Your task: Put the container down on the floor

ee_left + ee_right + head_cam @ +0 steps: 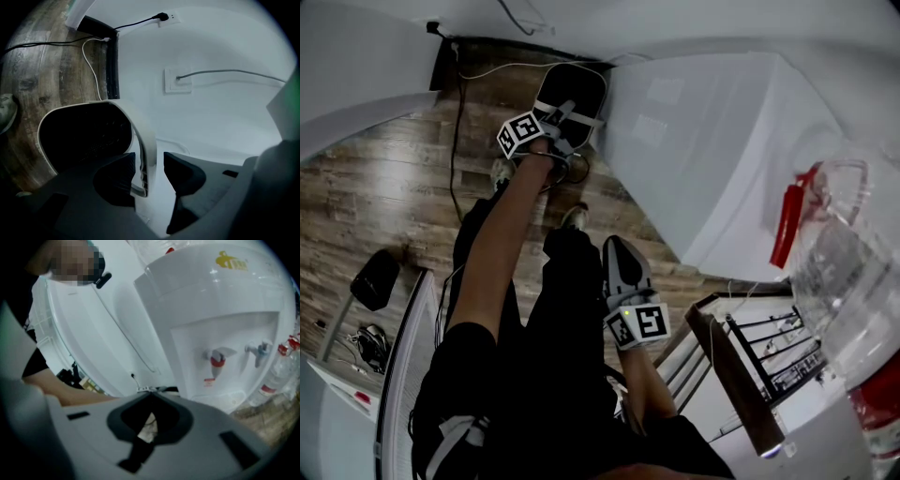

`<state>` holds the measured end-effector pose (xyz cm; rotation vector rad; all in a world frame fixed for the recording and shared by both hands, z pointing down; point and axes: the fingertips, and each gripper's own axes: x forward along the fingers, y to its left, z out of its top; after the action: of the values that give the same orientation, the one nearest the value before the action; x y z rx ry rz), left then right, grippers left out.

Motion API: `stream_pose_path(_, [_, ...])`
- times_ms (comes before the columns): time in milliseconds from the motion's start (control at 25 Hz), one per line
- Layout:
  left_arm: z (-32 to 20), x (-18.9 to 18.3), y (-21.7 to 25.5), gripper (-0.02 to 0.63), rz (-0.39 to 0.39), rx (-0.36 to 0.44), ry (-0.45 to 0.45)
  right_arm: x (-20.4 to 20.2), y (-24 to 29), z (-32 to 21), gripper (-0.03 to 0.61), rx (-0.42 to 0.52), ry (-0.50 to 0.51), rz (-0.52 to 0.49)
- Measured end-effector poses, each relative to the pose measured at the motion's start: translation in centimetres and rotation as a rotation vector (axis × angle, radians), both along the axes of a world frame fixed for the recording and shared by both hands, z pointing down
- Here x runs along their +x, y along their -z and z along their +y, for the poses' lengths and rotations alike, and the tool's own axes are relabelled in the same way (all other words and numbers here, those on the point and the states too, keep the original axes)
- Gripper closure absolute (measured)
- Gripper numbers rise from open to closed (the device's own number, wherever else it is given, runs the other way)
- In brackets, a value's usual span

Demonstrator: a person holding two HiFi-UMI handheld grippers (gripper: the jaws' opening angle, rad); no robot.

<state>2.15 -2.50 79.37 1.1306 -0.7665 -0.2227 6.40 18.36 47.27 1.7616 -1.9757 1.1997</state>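
The container (574, 86) is a black bin with a white rim, down at floor level against the white wall. My left gripper (565, 120) reaches down to its near rim on an outstretched arm. In the left gripper view the white rim (151, 136) runs between the two dark pads, with a clear gap on the right side. The left gripper (149, 159) is open, and the bin's dark inside (84, 136) fills the left. My right gripper (614, 242) hangs by the person's legs; its tips (151, 393) meet, with nothing held.
Wooden floor (384, 187) with black and white cables (455, 141) near the wall, and a wall socket (177, 79). A white water dispenser (220, 324) and clear bottles (848, 281) stand to the right. Black trousers (572, 356) fill the middle; a shoe (5, 110) is beside the bin.
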Motion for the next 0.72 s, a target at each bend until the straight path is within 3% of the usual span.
stream_pose_path(520, [2.3,-0.8,2.9,0.393,0.015,0.023,-0.015,-0.4,2.1,2.2,0.545,-0.036,0.013,0.0])
stream_pose_path(720, [2.8,-0.9,3.2,0.46,-0.002,0.032,-0.04,-0.3,2.8,2.7,0.545,-0.043,0.012,0.002])
